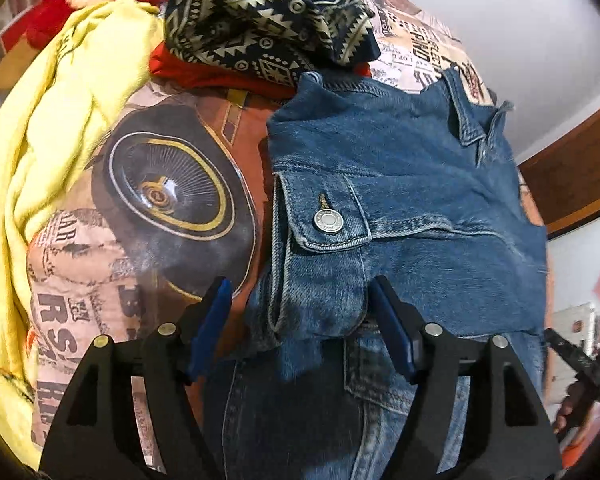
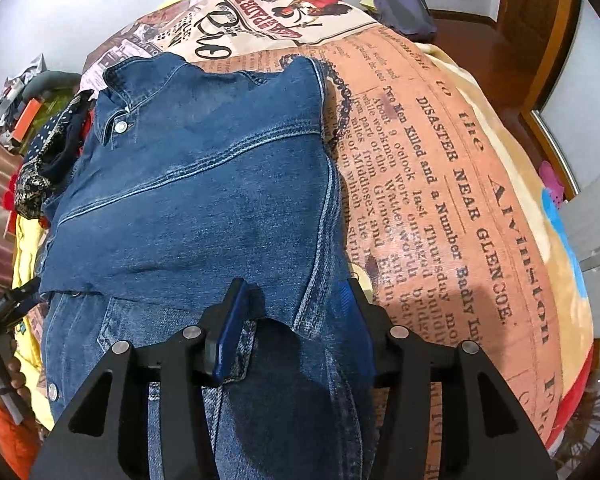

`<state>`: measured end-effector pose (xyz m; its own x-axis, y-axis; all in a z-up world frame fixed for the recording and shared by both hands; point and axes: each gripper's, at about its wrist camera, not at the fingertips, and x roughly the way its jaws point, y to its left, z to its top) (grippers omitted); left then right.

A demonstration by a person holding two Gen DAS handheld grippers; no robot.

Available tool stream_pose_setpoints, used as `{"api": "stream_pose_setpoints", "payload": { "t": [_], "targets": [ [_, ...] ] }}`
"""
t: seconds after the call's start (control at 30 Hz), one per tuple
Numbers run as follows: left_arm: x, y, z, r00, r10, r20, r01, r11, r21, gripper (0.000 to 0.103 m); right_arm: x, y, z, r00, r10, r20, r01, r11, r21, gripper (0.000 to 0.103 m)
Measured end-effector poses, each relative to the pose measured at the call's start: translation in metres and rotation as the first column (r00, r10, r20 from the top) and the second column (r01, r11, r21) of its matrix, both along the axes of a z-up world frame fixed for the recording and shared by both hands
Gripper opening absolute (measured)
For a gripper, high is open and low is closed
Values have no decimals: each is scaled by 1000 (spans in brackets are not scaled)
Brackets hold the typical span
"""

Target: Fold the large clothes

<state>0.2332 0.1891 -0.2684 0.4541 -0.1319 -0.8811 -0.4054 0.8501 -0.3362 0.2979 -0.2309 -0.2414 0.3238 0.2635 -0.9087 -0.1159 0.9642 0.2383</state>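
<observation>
Blue pads of the left hand-held gripper (image 1: pixel 300 328) stand well apart, straddling the near left edge of the denim jacket (image 1: pixel 400 208) without pinching it; the cloth between them lies slack, so I judge this hand-held gripper released, its fold already laid down. The right hand-held gripper (image 2: pixel 296 320) hangs over the jacket's near right side seam with denim bunched between its pads; whether they press on the cloth I cannot tell.

The jacket lies on the bed, on a newspaper-print bedspread (image 2: pixel 440 184), collar at the far end. Its upper half is doubled over the lower, the raw hem crossing the near part as a straight edge, and a cuff with 1 metal button (image 1: pixel 328 221) sits tucked in on the left, probably so the sleeve stays inside the bundle.

Farther left, a yellow garment (image 1: pixel 60 132) sprawls in a heap, and at the far left a patterned navy cloth (image 1: pixel 268 20) rests on something red, likely kept aside so the jacket has flat room.
</observation>
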Motion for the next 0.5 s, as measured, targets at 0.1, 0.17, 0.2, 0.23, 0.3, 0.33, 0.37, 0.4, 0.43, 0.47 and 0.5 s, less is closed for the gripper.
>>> {"api": "stream_pose_setpoints", "payload": {
  "t": [0.1,0.17,0.2,0.23,0.3,0.33,0.37,0.4,0.43,0.47,0.5],
  "targets": [
    [-7,6,13,1000,15,9,-15,999,37,70,1,-1,8,1000,8,25,-8,1000,-9,45],
    [-9,8,22,999,12,30,-13,999,34,70,4,-2,14,999,12,43,-12,1000,-4,45],
    [-8,12,26,999,9,37,-10,999,30,70,7,-2,17,999,13,53,-13,1000,0,45],
    [-5,15,29,999,6,42,-7,999,34,70,10,-2,18,998,12,60,-12,1000,0,45],
    [6,21,33,999,6,43,-9,999,53,70,19,-2,22,997,6,74,-5,1000,-11,45],
    [14,24,34,999,2,48,-5,998,56,70,26,-1,23,997,3,79,-2,1000,-15,45],
    [23,25,33,999,-6,52,3,998,55,70,33,-1,24,997,1,82,0,1000,-15,45],
    [34,27,33,998,-16,54,13,998,55,70,38,0,23,997,-1,82,2,1000,-12,45],
    [44,29,30,999,-20,50,18,998,54,70,48,0,22,997,-3,79,3,1000,-4,45],
    [52,30,26,999,-24,44,22,998,52,70,55,1,21,997,-6,76,6,1000,-1,45],
    [56,32,23,999,-28,42,26,999,47,70,59,1,20,997,-9,73,9,1000,2,45]
  ]
}}
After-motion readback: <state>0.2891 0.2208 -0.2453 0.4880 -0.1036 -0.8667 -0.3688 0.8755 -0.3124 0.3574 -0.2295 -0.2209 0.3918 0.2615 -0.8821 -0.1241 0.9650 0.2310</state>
